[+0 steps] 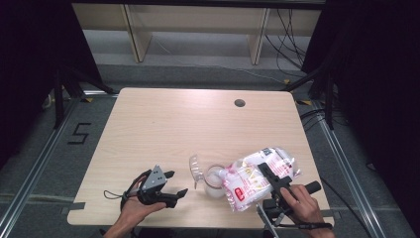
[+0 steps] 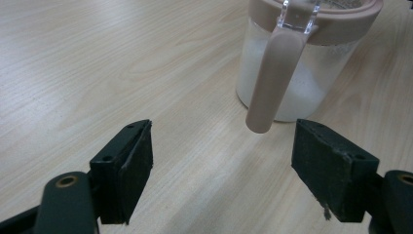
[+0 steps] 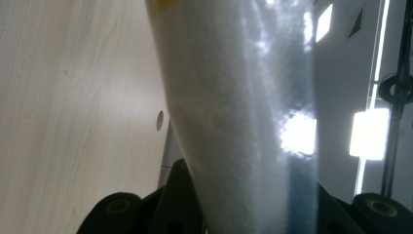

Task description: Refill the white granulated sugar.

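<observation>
**Your desk and what stands on it**

You have a light wood-grain desk (image 1: pixel 163 124) with rounded corners and a round cable hole (image 1: pixel 239 103) near its far edge. A clear jar (image 1: pixel 214 182) with a beige rim, partly full of white powder, stands near your edge, its hinged lid (image 1: pixel 196 168) open.

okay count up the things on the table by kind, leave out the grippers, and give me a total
Clear jars with a beige rim and open lid, white powder inside: 1
Clear plastic bags of white powder with red print, held tilted over the jar: 1
Total: 2
</observation>
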